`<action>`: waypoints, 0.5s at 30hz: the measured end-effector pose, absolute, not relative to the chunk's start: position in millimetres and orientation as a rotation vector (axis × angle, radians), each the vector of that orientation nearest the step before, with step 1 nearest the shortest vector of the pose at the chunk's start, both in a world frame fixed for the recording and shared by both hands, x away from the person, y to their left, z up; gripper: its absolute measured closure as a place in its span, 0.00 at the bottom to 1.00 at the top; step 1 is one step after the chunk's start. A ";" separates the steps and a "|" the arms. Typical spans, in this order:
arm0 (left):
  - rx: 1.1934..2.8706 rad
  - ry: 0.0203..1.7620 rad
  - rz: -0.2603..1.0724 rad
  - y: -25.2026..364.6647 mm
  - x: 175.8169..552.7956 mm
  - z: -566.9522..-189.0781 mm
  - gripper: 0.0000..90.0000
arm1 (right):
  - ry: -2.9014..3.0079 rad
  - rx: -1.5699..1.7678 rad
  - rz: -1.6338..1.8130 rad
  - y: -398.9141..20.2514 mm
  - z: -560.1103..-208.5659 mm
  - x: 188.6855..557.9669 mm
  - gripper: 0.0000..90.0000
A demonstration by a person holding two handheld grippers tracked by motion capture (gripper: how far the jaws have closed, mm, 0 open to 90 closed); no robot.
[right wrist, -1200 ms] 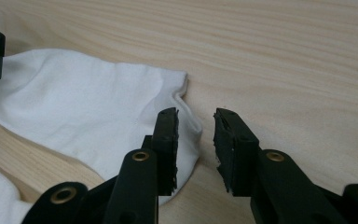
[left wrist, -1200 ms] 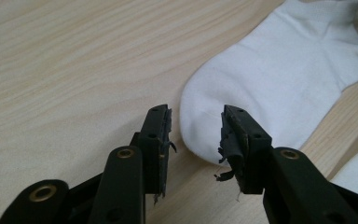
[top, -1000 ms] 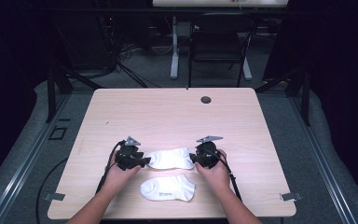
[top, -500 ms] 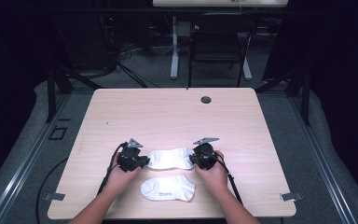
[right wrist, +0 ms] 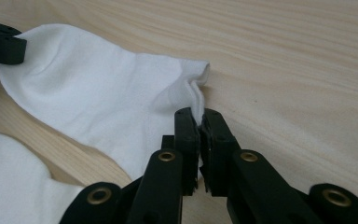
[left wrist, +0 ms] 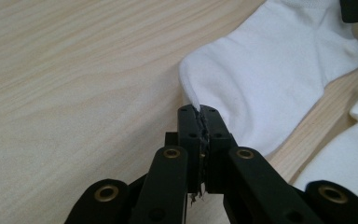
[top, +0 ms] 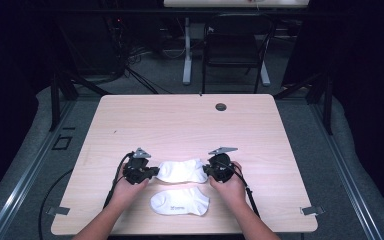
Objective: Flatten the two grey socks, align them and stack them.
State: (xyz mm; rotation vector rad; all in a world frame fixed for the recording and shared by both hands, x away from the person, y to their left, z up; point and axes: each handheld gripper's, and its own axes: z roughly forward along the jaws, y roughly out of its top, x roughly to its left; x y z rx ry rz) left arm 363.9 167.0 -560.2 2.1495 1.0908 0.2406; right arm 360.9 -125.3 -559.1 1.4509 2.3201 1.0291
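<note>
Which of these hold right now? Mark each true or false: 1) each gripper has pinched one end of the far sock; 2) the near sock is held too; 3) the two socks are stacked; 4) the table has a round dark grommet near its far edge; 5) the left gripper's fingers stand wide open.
1) True: the left gripper and the right gripper each pinch an end of the far sock.
2) False: the near sock lies free on the table, with neither gripper on it.
3) False: they lie side by side, one behind the other.
4) True: the grommet sits near the far edge.
5) False: its fingers have just been closing and clamp the sock's edge.
</note>
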 end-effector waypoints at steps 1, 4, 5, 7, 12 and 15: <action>2.150 1.088 0.241 167.1 363.3 -559.6 0.99 | 2.323 1.445 1.031 -125.5 -558.1 360.1 0.96; 2.146 1.082 0.238 167.6 361.0 -557.5 0.99 | 2.327 1.437 1.037 -126.0 -555.0 357.4 0.96; 2.151 1.078 0.240 168.1 360.7 -556.8 0.99 | 2.327 1.429 1.040 -126.4 -554.0 356.6 0.96; 2.143 1.074 0.242 168.6 359.5 -555.7 0.99 | 2.327 1.432 1.049 -126.9 -552.0 355.1 0.96; 2.136 1.060 0.234 169.6 354.4 -552.3 0.99 | 2.319 1.431 1.069 -128.2 -548.8 351.9 0.96; 2.130 1.055 0.227 170.5 350.4 -550.4 0.99 | 2.326 1.423 1.072 -128.4 -545.9 348.4 0.96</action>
